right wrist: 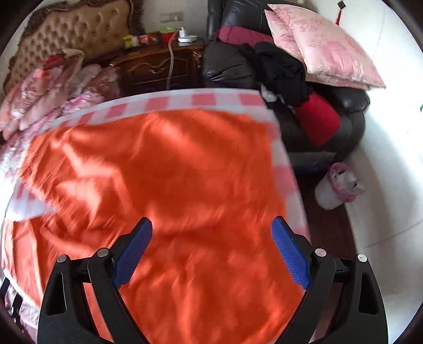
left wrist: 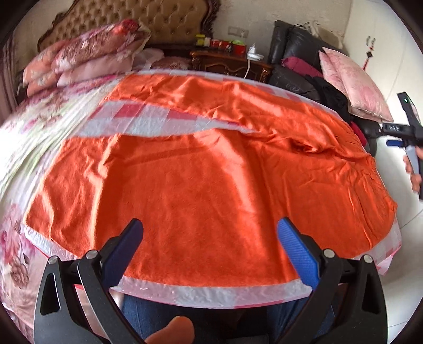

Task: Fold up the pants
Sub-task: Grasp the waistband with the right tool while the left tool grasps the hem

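Note:
Orange pants (left wrist: 211, 169) lie spread flat on a pink-and-white checked sheet (left wrist: 148, 119) on the bed, the two legs running to the left with a gap between them. The pants also fill the right wrist view (right wrist: 169, 185), which is blurred. My left gripper (left wrist: 210, 227) is open and empty above the near leg, close to the bed's front edge. My right gripper (right wrist: 211, 227) is open and empty above the pants near the bed's right edge. The right gripper also shows at the far right of the left wrist view (left wrist: 408, 132).
Folded floral quilts (left wrist: 87, 58) and a tufted headboard (left wrist: 148, 18) are at the back left. A wooden nightstand (right wrist: 158, 68) stands behind. A black sofa (right wrist: 330, 124) with pink pillows (right wrist: 325, 50) and clothes sits right. A white bag (right wrist: 335, 188) is on the floor.

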`<state>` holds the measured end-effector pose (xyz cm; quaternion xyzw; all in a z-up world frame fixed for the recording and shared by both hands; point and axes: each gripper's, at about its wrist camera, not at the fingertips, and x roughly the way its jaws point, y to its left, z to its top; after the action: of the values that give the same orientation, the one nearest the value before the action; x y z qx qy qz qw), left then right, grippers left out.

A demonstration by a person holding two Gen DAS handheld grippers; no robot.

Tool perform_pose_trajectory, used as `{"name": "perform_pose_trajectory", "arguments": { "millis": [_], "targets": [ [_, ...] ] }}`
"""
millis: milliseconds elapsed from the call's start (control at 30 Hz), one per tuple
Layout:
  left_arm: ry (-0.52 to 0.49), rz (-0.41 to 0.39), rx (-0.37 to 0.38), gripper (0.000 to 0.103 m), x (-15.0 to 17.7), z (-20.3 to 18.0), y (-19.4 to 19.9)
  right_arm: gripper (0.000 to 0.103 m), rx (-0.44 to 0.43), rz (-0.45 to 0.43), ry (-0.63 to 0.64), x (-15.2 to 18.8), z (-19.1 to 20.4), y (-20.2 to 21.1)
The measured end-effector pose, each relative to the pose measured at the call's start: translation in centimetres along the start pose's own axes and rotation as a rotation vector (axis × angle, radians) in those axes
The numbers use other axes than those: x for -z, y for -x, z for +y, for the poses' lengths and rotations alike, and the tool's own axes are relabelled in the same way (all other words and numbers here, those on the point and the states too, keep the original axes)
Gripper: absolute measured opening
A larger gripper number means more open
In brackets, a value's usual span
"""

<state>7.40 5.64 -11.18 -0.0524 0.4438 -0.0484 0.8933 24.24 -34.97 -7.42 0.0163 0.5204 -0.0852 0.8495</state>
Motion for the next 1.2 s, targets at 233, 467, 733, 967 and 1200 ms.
{"name": "perform_pose_trajectory", "arguments": {
  "millis": [233, 467, 733, 967, 1200],
  "targets": [
    [0.091, 0.069, -0.055, 0.101, -1.0, 4.8, -1.5, 0.080, 0.028, 0.153, -0.021, -11.7, -3.5, -10.5],
    [0.046, 0.095, -0.109, 0.101, -6.6, 8.3, -2.5, 0.075, 0.000, 0.250, 0.057, -12.5, -3.4, -16.3],
    [0.173, 0.050, -0.102, 0.099, -18.5, 12.9, -6.4, 0.020, -0.017, 0.121, 0.158, -11.9, -2.6, -12.9],
    [0.571, 0.106, 0.146, 0.081, -26.9, 19.5, -13.1, 0.020, -0.247, -0.237, 0.303, -6.7, -1.3, 2.6],
    [0.745, 0.214, 0.273, 0.068, -31.1, 20.2, -21.3, 0.020, -0.472, -0.408, 0.499, 1.7, -0.5, 12.6]
  ]
}}
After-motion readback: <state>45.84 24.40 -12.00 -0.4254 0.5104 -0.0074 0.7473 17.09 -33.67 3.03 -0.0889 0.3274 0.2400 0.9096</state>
